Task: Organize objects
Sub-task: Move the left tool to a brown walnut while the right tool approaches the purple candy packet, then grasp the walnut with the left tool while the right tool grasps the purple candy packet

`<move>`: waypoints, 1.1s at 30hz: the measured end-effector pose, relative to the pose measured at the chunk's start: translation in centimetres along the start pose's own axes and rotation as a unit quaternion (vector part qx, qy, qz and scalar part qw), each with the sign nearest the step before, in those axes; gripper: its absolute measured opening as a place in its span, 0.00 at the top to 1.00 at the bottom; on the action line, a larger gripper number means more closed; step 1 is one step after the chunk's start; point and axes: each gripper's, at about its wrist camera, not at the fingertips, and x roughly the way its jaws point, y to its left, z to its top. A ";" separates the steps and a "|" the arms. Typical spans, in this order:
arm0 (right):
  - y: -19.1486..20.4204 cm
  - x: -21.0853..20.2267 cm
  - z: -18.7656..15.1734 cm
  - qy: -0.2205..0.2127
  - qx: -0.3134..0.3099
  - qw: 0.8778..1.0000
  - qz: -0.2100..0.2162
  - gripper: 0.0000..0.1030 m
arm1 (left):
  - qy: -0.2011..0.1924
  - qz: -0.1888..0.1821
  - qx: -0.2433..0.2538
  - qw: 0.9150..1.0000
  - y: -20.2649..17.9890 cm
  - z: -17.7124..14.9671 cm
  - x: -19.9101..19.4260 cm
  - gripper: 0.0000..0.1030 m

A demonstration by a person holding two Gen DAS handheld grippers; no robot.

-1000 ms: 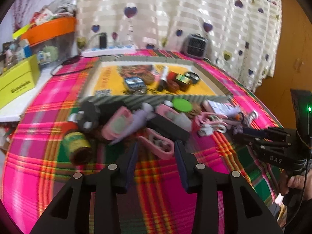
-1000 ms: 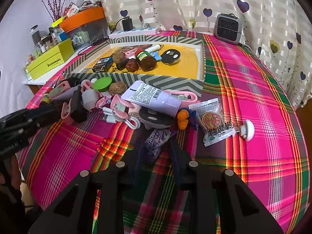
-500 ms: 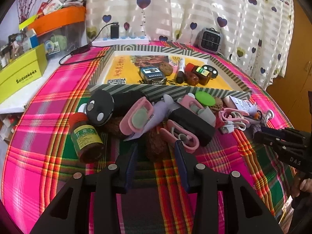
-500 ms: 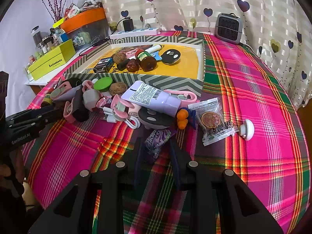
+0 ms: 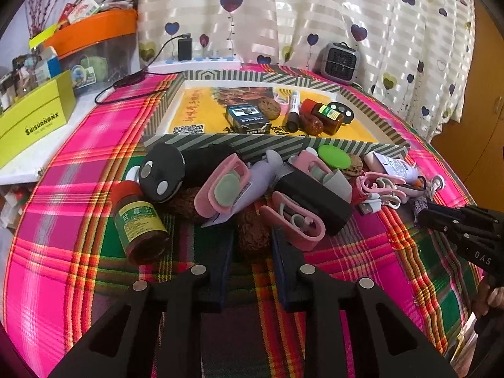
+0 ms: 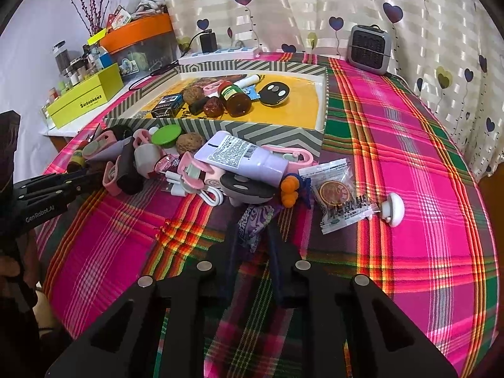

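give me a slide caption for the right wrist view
Right gripper jaws straddle a purple wrapped candy beside clutter before the striped tray.

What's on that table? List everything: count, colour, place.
box: 1, grey-striped, yellow floor, table's far side
jar: 2, brown, one in box, one on cloth
tube: 1, lilac, before box
lid: 1, green, against box front
clips: several, pink, in the pile
packet: 1, clear, right of tube
heater: 1, grey, far right corner
sachet: 1, purple, between right gripper's fingers
walnut: 1, brown, between left gripper's fingers
left gripper: 1, black, open
right gripper: 1, black, open
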 end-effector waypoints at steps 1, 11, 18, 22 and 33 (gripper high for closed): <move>0.0 -0.1 -0.1 -0.001 0.000 1.000 0.000 1.00 | -0.001 0.000 0.000 1.000 0.0 -0.1 -0.1 0.79; -0.5 -0.9 -0.7 -0.008 0.006 1.000 0.005 1.00 | -0.009 -0.004 -0.002 1.000 0.2 -0.5 -1.1 0.79; -0.4 -1.7 -0.8 -0.019 0.006 1.000 0.009 1.00 | -0.020 -0.011 -0.002 1.000 0.0 -0.7 -2.0 0.79; -0.3 -1.6 -1.0 -0.016 0.004 1.000 0.010 1.00 | -0.021 -0.012 0.000 1.000 -0.2 -0.7 -2.2 0.79; -0.3 -2.9 -0.9 -0.038 0.007 0.999 0.018 1.00 | -0.034 -0.023 0.004 0.999 -0.6 -0.7 -3.3 0.79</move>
